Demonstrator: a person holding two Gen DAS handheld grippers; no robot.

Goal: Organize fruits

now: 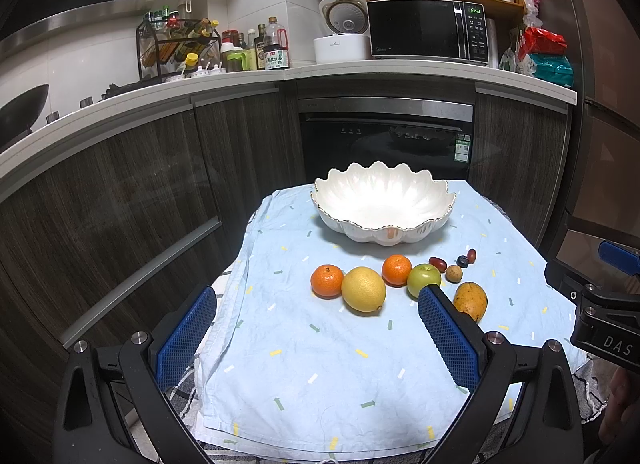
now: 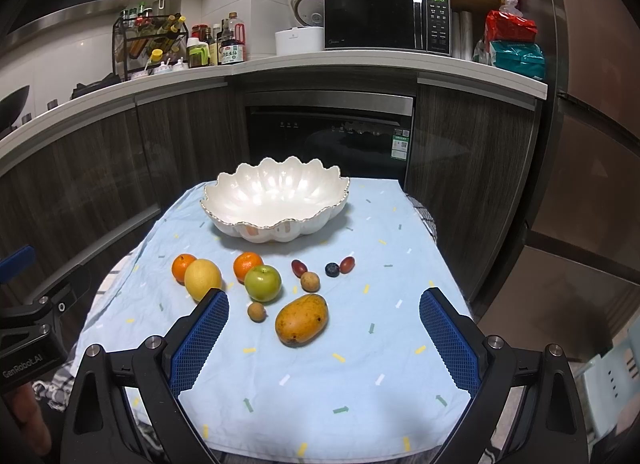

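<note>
A white scalloped bowl (image 1: 382, 204) (image 2: 276, 200) stands empty at the far end of the blue cloth. In front of it lie two oranges (image 1: 327, 281) (image 1: 396, 270), a yellow lemon (image 1: 363, 289) (image 2: 203, 278), a green apple (image 1: 423, 279) (image 2: 263, 283), a mango (image 1: 471, 301) (image 2: 302, 319), two dark red dates (image 2: 298, 267) (image 2: 347, 264), a blueberry (image 2: 331, 269) and two small brown longans (image 2: 310, 281) (image 2: 256, 311). My left gripper (image 1: 318, 338) is open, hovering short of the lemon. My right gripper (image 2: 324, 340) is open, just short of the mango.
The light blue cloth (image 1: 320, 376) covers a small table with a checked cloth under it. Dark cabinets and a built-in oven (image 1: 386, 140) stand behind. The counter holds bottles, a rice cooker and a microwave (image 1: 428, 30). A fridge (image 2: 592, 144) is at the right.
</note>
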